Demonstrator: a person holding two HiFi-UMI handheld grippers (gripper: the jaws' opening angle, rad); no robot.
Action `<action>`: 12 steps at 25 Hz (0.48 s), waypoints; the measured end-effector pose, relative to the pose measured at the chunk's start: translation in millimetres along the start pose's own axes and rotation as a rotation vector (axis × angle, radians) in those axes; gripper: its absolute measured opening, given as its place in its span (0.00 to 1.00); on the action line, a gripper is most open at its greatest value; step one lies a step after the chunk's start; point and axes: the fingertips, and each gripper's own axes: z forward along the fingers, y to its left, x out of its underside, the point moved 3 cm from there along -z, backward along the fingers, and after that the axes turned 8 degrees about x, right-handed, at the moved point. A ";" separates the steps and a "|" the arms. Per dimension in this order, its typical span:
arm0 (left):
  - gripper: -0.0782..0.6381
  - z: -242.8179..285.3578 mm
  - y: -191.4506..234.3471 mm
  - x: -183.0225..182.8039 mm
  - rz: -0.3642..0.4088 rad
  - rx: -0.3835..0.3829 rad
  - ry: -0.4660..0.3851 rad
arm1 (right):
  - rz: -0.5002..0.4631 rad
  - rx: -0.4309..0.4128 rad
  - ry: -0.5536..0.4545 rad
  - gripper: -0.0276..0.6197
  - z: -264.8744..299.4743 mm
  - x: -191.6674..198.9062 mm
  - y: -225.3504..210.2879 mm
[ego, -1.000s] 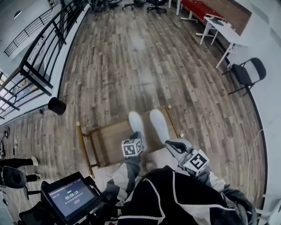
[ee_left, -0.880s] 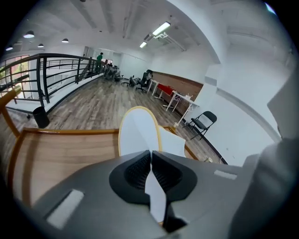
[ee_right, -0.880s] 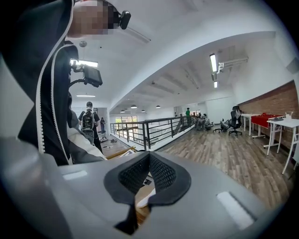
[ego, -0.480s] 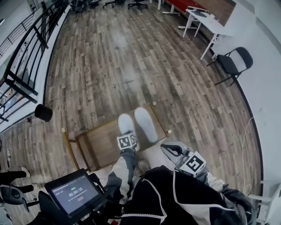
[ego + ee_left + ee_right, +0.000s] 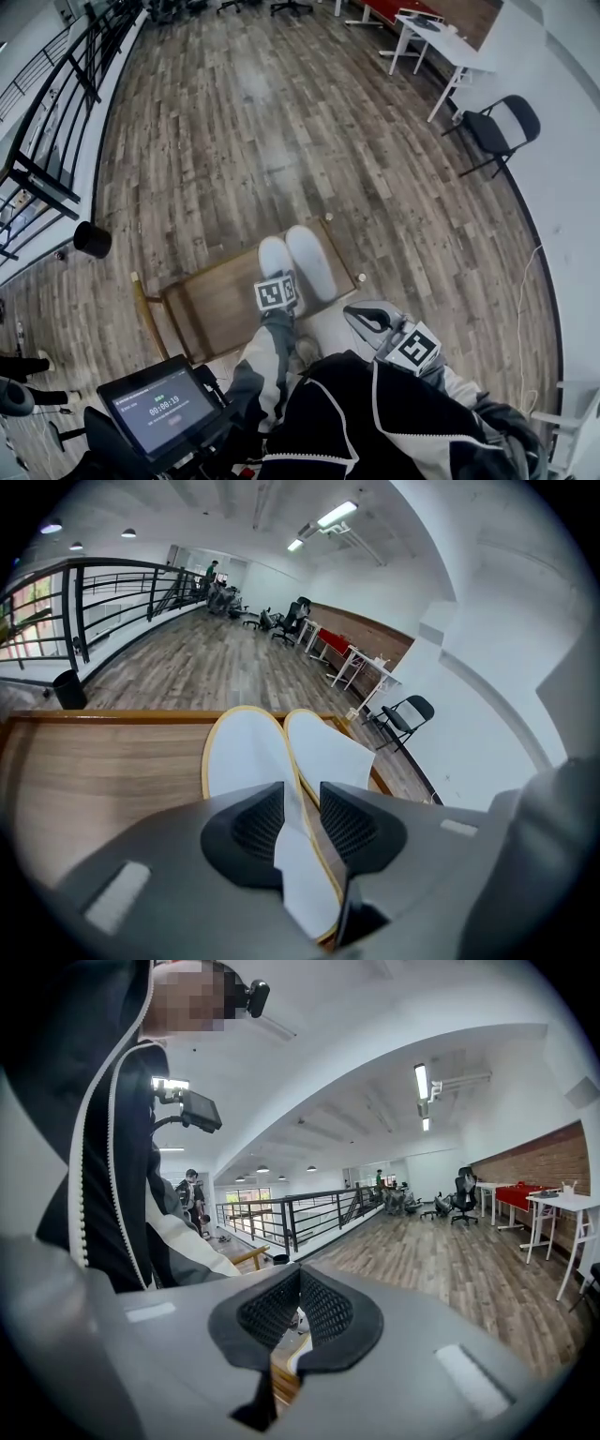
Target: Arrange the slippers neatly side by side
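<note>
Head view: two flat, oval white slippers (image 5: 311,261) side by side on a low wooden table (image 5: 211,309), plank floor around; left gripper (image 5: 278,279) at the near heel.
Left gripper view: ribbed black pads (image 5: 255,825) opening, yellow-edged heel of left slipper (image 5: 239,757) between.
Right gripper view: right gripper (image 5: 298,1309) closed, empty; black railing (image 5: 291,1218) beyond.

Left gripper (image 5: 300,808) forward, jaws opening around a slipper (image 5: 246,761) — right gripper (image 5: 298,1290) held close, jaws together.
</note>
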 end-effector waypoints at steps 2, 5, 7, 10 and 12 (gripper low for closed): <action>0.29 -0.7 -1.8 -0.5 0.003 0.004 -0.003 | 0.001 -0.007 -0.002 0.03 -0.4 0.9 -1.2; 0.29 -3.9 -11.6 -2.8 0.027 0.037 -0.013 | -0.003 -0.019 -0.005 0.03 0.2 1.0 -4.8; 0.28 -13.6 -19.4 -8.2 0.059 0.075 -0.044 | -0.008 -0.022 -0.011 0.03 4.8 -1.0 -6.6; 0.22 -50.6 -32.6 -22.2 0.149 0.119 -0.127 | -0.009 -0.031 -0.035 0.03 16.1 -8.9 -3.1; 0.16 -91.9 -45.1 -32.7 0.251 0.126 -0.192 | -0.021 -0.042 -0.045 0.03 25.8 -13.7 5.7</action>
